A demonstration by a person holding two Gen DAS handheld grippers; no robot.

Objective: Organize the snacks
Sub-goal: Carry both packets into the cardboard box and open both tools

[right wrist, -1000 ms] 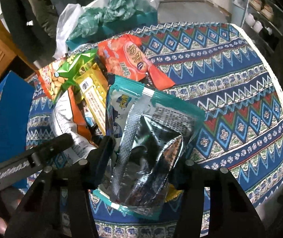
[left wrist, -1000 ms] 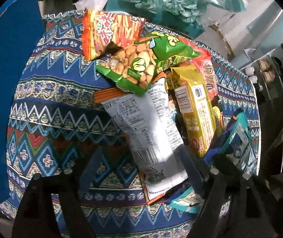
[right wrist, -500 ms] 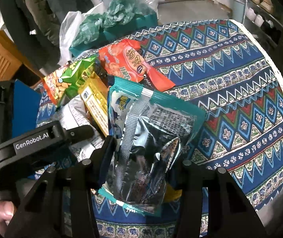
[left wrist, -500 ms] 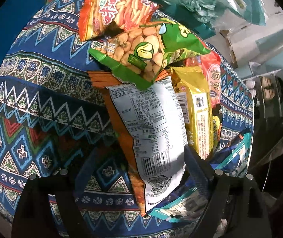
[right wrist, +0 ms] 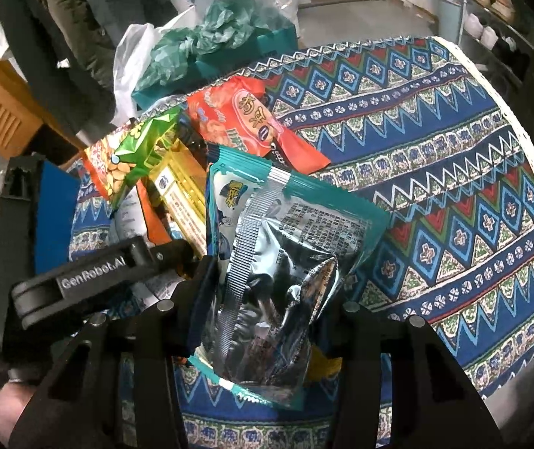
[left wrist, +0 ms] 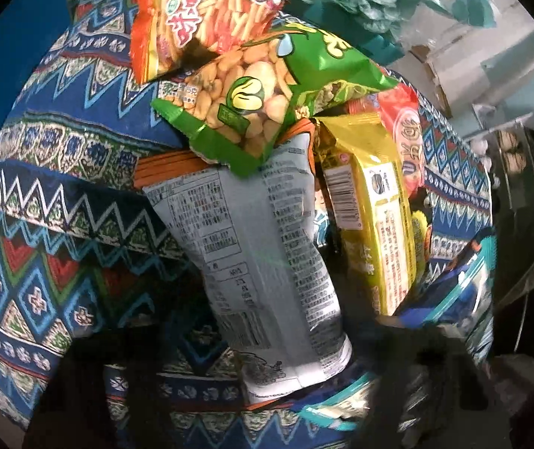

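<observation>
Left tongs closing around grey-backed packet; right tongs pinching teal foil pouch

The snack packets are glossy, crinkled plastic film; one pouch is shiny silver foil. The tablecloth is matt woven cloth.

Left wrist cam: you're looking steeply down, close in on the snack pile, patterned tablecloth to the left, frame bottom motion-blurred. Right wrist cam: also pitched down, a bit further back, tablecloth filling right side, room bg up top. Both share the pile: green peanut bag, yellow pack, teal pouch.
</observation>
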